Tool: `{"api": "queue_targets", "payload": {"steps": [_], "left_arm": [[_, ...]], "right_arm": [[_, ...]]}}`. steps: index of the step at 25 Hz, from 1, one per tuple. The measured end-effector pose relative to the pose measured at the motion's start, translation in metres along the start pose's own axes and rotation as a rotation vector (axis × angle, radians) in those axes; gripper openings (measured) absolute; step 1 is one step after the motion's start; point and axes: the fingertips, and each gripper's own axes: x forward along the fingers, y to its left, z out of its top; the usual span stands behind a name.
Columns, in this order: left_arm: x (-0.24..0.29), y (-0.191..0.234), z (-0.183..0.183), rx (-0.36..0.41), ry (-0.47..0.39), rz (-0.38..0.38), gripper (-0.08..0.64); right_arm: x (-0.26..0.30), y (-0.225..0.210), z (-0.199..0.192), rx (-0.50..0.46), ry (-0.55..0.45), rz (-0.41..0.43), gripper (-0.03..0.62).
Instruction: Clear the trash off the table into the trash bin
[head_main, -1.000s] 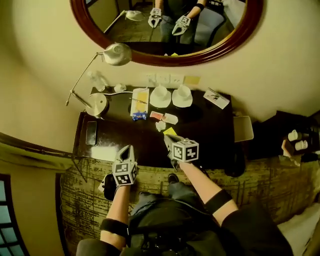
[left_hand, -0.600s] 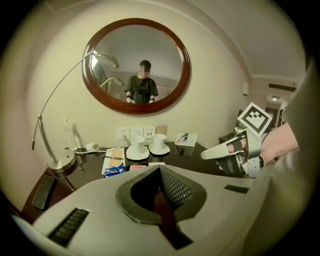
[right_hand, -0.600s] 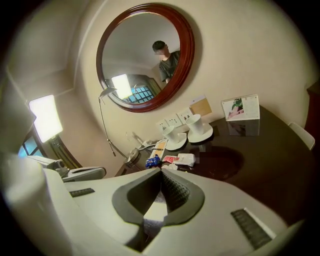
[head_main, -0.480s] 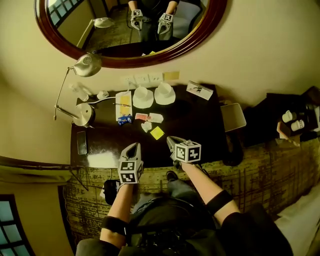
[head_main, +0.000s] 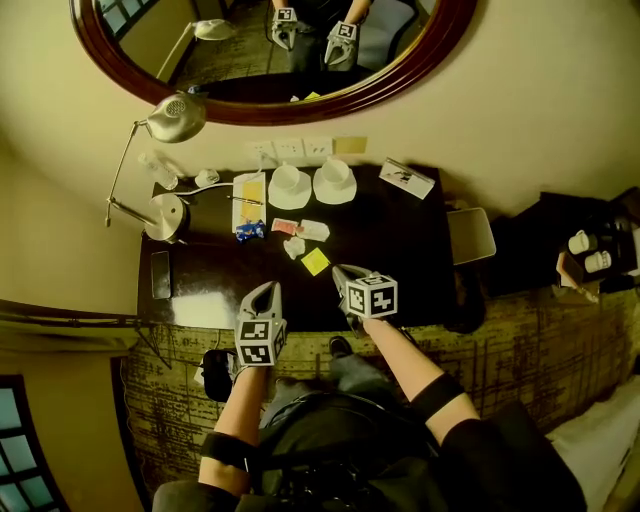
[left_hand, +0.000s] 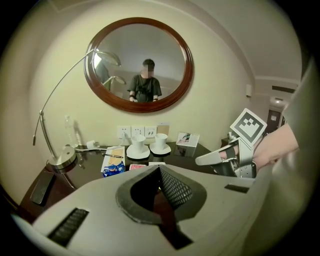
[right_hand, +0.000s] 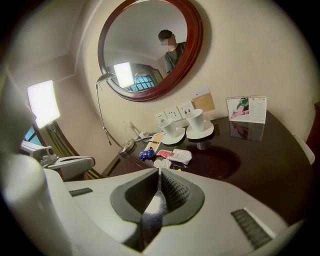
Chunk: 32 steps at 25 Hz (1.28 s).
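Trash (head_main: 294, 245) lies ahead, yellow scrap (head_main: 316, 261) just ahead-left of the right gripper (head_main: 340, 272) and farther from the left gripper (head_main: 262, 290), both with jaws pressed together, empty

No text, brand or number can be read. Print on the standing card (right_hand: 246, 110), at the back right corner of the bench (right_hand: 260, 165), is too small to be made out.

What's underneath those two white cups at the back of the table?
Each cup sits on its own white saucer on the dark table. Anything beneath the saucers is covered.
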Motion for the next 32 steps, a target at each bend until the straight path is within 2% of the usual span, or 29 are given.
{"api": "queue_targets", "payload": {"steps": [2,4,7,10,12,14,17,21,28,32], "left_arm": [[0.000,0.003,-0.001,-0.001,0.001,0.017,0.001],[0.002,0.003,-0.002,-0.007,0.009,0.018,0.001],[0.006,0.003,-0.005,-0.016,0.022,0.019,0.001],[0.012,0.007,-0.006,-0.024,0.032,0.032,0.001],[0.018,0.007,-0.004,-0.032,0.038,0.032,0.001],[0.024,0.008,-0.004,-0.041,0.042,0.035,0.001],[0.032,0.012,-0.006,-0.056,0.051,0.049,0.001],[0.043,0.018,-0.008,-0.074,0.054,0.067,0.001],[0.043,0.024,-0.019,-0.104,0.069,0.091,0.001],[0.040,0.026,-0.023,-0.118,0.072,0.111,0.001]], "right_arm": [[0.009,-0.003,0.002,-0.083,0.027,-0.020,0.034],[0.021,-0.007,0.004,-0.229,0.061,-0.048,0.035],[0.043,-0.009,0.013,-0.480,0.108,-0.065,0.094],[0.068,-0.021,0.013,-0.660,0.182,-0.079,0.111],[0.086,-0.032,0.016,-0.789,0.227,-0.090,0.151],[0.105,-0.043,0.014,-0.926,0.284,-0.087,0.183],[0.129,-0.052,0.007,-1.080,0.361,-0.061,0.189],[0.156,-0.056,0.004,-1.190,0.411,-0.036,0.189],[0.180,-0.048,0.000,-1.281,0.471,0.017,0.192],[0.187,-0.050,-0.005,-1.294,0.501,0.025,0.186]]}}
